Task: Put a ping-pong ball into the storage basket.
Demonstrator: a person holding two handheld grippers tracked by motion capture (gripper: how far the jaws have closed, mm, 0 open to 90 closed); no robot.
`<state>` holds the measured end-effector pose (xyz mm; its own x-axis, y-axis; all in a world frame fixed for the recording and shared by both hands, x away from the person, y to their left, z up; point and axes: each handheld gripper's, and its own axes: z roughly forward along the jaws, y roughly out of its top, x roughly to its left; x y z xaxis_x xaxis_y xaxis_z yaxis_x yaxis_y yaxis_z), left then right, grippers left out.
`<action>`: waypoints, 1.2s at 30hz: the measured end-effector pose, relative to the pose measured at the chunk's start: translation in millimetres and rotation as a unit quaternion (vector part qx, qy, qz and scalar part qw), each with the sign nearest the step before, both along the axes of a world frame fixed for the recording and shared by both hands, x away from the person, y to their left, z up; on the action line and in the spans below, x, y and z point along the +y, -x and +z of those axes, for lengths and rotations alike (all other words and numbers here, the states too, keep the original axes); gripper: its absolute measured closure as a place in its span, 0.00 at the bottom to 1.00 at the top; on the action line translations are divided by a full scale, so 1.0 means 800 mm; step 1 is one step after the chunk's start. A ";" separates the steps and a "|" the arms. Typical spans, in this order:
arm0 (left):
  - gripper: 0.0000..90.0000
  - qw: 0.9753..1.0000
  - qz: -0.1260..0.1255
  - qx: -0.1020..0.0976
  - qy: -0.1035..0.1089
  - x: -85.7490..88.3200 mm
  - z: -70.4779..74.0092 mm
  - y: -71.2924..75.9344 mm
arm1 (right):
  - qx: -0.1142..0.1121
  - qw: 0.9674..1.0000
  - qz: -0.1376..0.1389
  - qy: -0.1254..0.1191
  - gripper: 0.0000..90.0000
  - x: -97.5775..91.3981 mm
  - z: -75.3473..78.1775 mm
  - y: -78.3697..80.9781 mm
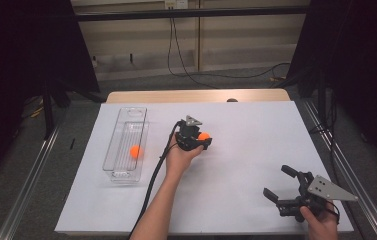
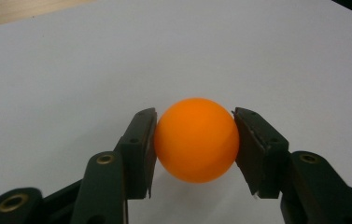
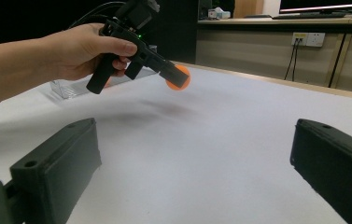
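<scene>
A white table (image 1: 256,150) fills the frame's middle. At centre, the left gripper (image 1: 203,140) clamps an orange ball (image 2: 196,139) clear of the surface, likely bound for the clear tray (image 1: 126,145) at left, which holds another ball (image 1: 135,151). At lower right, the right gripper (image 1: 282,183) waits, jaws wide, empty.

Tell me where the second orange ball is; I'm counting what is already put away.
In the high view, the second orange ball lies inside the clear plastic bin at the table's left, left of the left gripper that holds the other ball.
</scene>
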<state>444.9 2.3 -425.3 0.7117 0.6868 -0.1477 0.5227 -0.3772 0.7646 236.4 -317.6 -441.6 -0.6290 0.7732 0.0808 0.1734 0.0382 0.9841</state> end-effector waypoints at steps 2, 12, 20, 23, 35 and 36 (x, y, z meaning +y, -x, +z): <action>0.57 1.000 -0.001 0.002 -0.004 0.002 0.000 0.001 | 0.000 1.000 0.000 0.001 0.01 0.000 0.000 0.000; 0.57 1.000 -0.001 0.004 -0.004 0.010 0.003 0.005 | -0.001 1.000 0.001 0.002 0.01 0.001 0.000 -0.001; 0.57 1.000 -0.002 0.007 -0.005 0.016 0.004 0.009 | -0.002 1.000 0.001 0.003 0.01 0.000 0.000 0.000; 0.57 1.000 -0.003 0.012 -0.006 0.018 0.003 0.010 | -0.001 1.000 0.000 0.003 0.01 0.001 0.000 0.000; 0.57 1.000 -0.005 0.011 -0.009 0.024 0.006 0.014 | -0.001 1.000 0.000 0.003 0.01 0.000 0.000 0.000; 0.57 1.000 -0.005 0.009 -0.009 0.025 0.006 0.015 | -0.002 1.000 0.001 0.003 0.01 0.001 0.000 0.000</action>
